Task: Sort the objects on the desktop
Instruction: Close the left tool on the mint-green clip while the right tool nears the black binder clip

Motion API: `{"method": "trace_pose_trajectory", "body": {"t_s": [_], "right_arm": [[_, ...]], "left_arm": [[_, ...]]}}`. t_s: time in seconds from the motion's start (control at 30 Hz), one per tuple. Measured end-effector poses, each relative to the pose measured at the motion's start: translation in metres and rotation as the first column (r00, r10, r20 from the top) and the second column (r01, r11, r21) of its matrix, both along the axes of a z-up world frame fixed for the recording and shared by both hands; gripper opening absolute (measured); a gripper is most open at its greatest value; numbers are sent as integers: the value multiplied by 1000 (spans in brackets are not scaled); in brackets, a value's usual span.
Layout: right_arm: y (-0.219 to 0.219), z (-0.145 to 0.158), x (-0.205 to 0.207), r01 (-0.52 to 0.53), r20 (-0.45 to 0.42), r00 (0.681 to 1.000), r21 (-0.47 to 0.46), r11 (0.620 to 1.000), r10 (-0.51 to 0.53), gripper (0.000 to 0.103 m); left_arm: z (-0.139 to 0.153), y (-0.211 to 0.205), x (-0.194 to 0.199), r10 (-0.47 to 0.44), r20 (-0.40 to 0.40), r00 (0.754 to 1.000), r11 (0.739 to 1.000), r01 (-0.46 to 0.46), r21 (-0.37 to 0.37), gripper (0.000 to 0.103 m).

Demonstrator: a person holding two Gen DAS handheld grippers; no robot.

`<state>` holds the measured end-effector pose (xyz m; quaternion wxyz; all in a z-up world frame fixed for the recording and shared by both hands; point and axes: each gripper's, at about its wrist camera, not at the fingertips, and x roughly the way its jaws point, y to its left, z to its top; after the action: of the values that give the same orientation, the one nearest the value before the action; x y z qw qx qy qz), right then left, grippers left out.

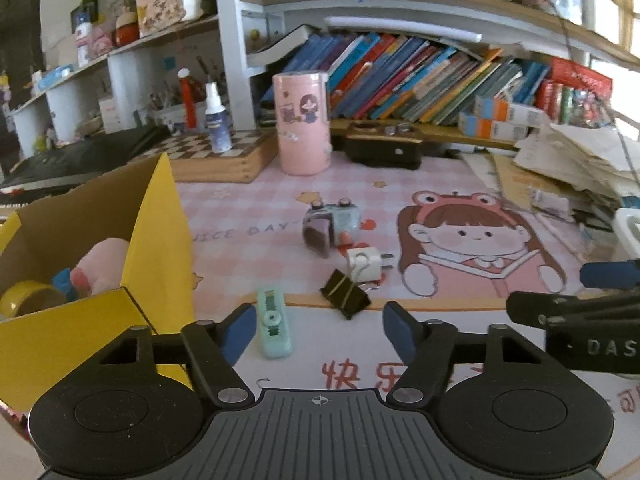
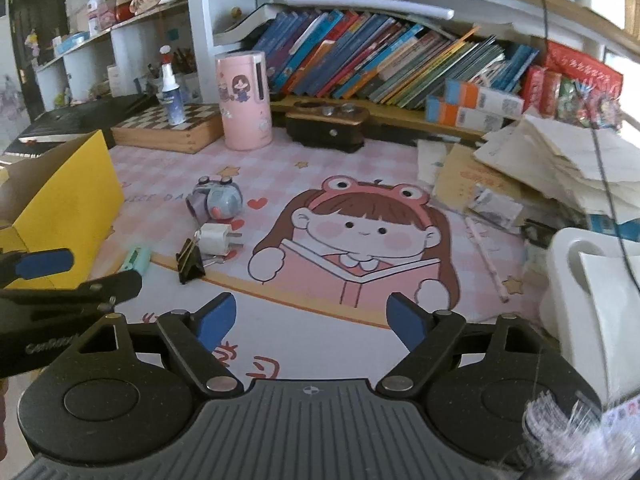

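Note:
On the pink cartoon desk mat [image 1: 460, 184] lie a mint correction tape [image 1: 274, 328], a black binder clip [image 1: 345, 293], a white charger plug [image 1: 365, 265] and a small toy camera [image 1: 330, 227]. My left gripper [image 1: 319, 332] is open and empty, just behind the correction tape and clip. A yellow cardboard box [image 1: 158, 240] at the left holds a tape roll [image 1: 28, 298] and a pink soft toy [image 1: 102, 266]. My right gripper [image 2: 308, 320] is open and empty over the mat's front edge; the clip [image 2: 190, 262], plug [image 2: 216, 238], camera [image 2: 218, 200] and box [image 2: 60, 216] lie to its left.
A pink cylinder container [image 1: 304, 122], a chessboard box [image 1: 212, 156] with a spray bottle [image 1: 216, 120] and a black box [image 1: 382, 146] stand at the back under shelves of books. A paper pile [image 2: 552, 168] and a white bin [image 2: 592, 304] fill the right side.

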<state>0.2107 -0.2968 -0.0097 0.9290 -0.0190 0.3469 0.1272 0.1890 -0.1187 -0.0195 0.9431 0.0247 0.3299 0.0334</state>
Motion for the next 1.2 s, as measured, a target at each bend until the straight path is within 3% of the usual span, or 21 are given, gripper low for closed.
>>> {"method": "trace_pose_trajectory", "body": {"t_s": [0.23,0.47,0.7,0.8,1.0,1.2], "right_arm": [[1,-2,14,-23,-14,1000,25,999,24,81],[0,-1,22,-38,-12,999,24,999,38,81],[-1,-1,26,-54,-12,998,39,998,55,77],[1,-2,29,-74,-17,997,50,996,74,74],[13,-7,38,-126,-35,991,69,990,129,62],[34,-16,57,-217,-54,974,88,972,222,50]], "left_arm": [[-12,5,26,72,-50,996,997,-70,27,50],[-30,6,58,125,-100,987,990,-118,77,45],[-47,18,70,174,-173,969,984,-166,63,34],[-47,20,68,159,-173,972,987,-156,31,23],[-30,15,48,96,-135,986,995,-93,25,23],[-15,11,24,35,-111,993,997,-27,70,23]]}}
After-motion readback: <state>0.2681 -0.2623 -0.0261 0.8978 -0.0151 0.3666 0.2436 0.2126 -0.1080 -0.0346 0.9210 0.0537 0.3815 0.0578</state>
